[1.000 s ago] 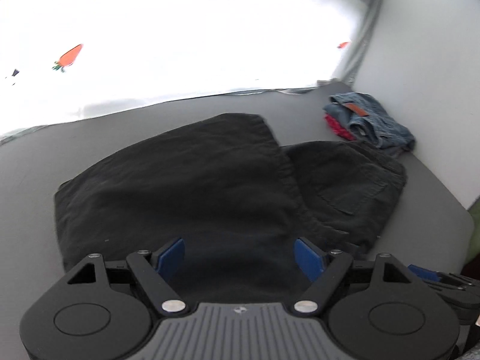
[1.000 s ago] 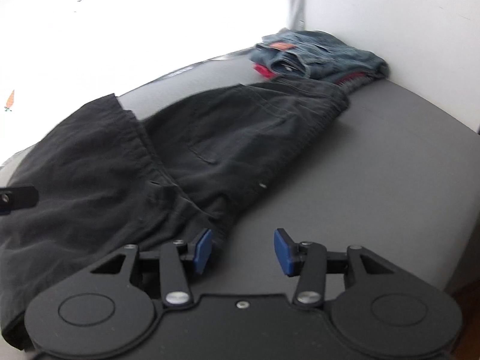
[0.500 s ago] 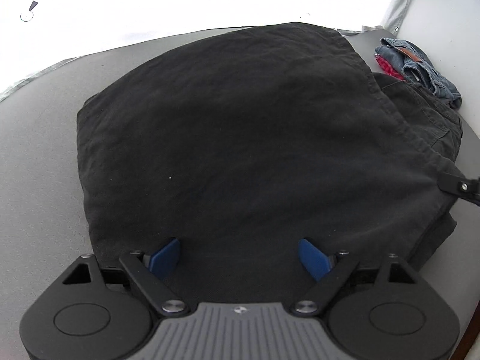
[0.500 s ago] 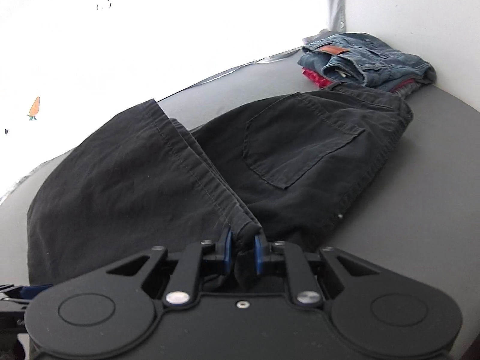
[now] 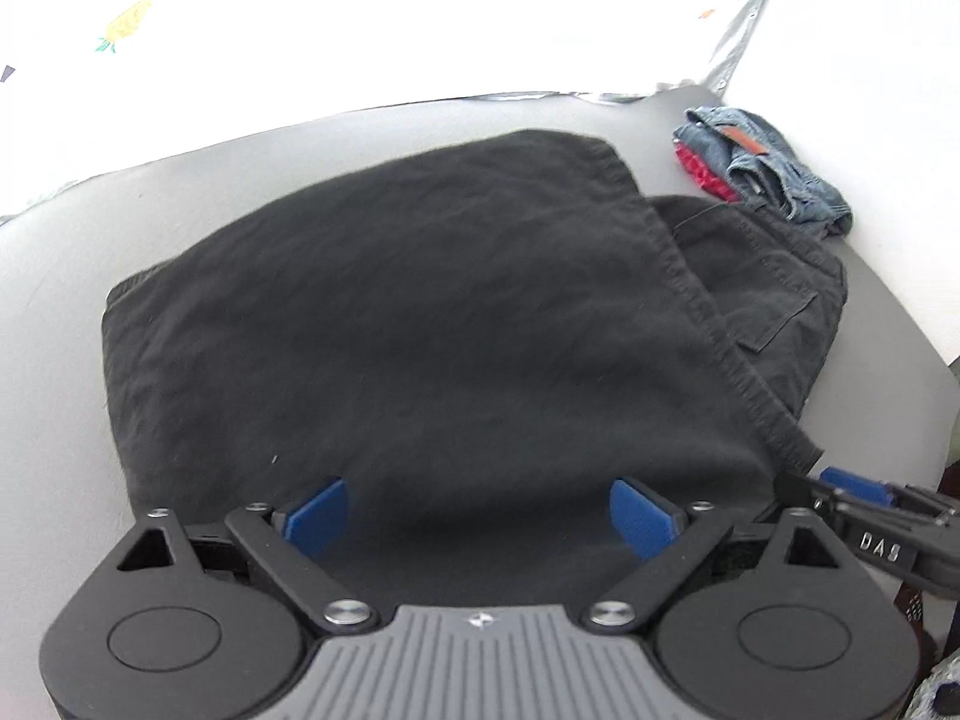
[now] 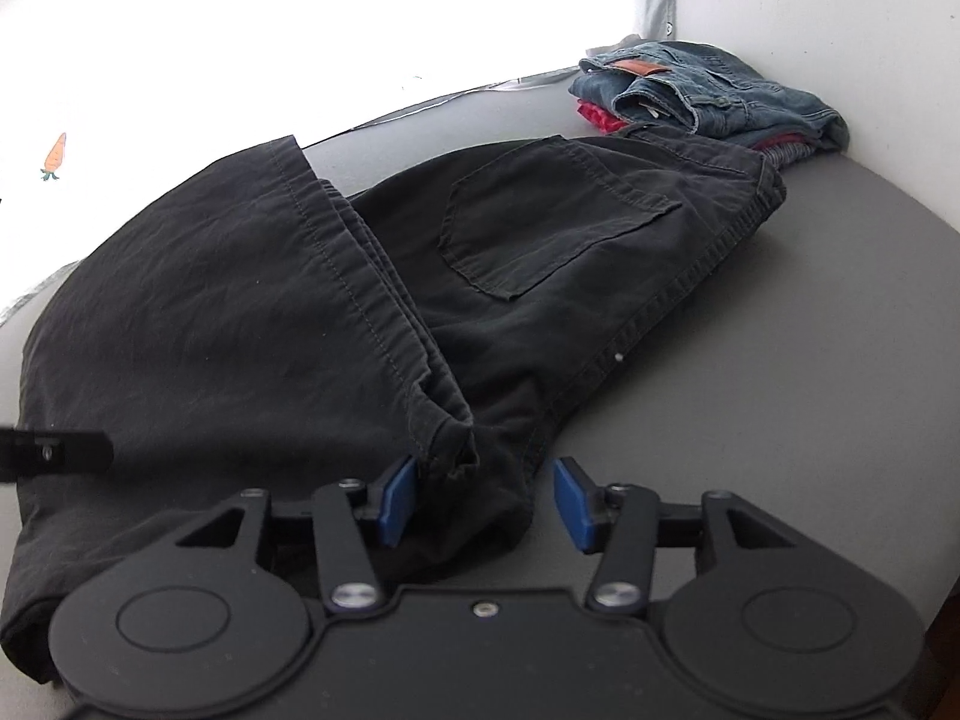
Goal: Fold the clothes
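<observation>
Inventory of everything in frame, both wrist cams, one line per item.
black trousers: 1, black, folded over on the grey surface, back pocket up at the right
blue jeans: 1, blue denim, folded, far right corner by the wall
red garment: 1, red, under the jeans, only an edge shows
grey surface: 1, grey, under all the clothes
white sheet with carrot print: 1, white, behind the surface
left hand-held gripper: 1, black with blue pads, open over the trousers
right hand-held gripper: 1, black with blue pads, jaws just opened, trouser hem between them, unpressed
</observation>
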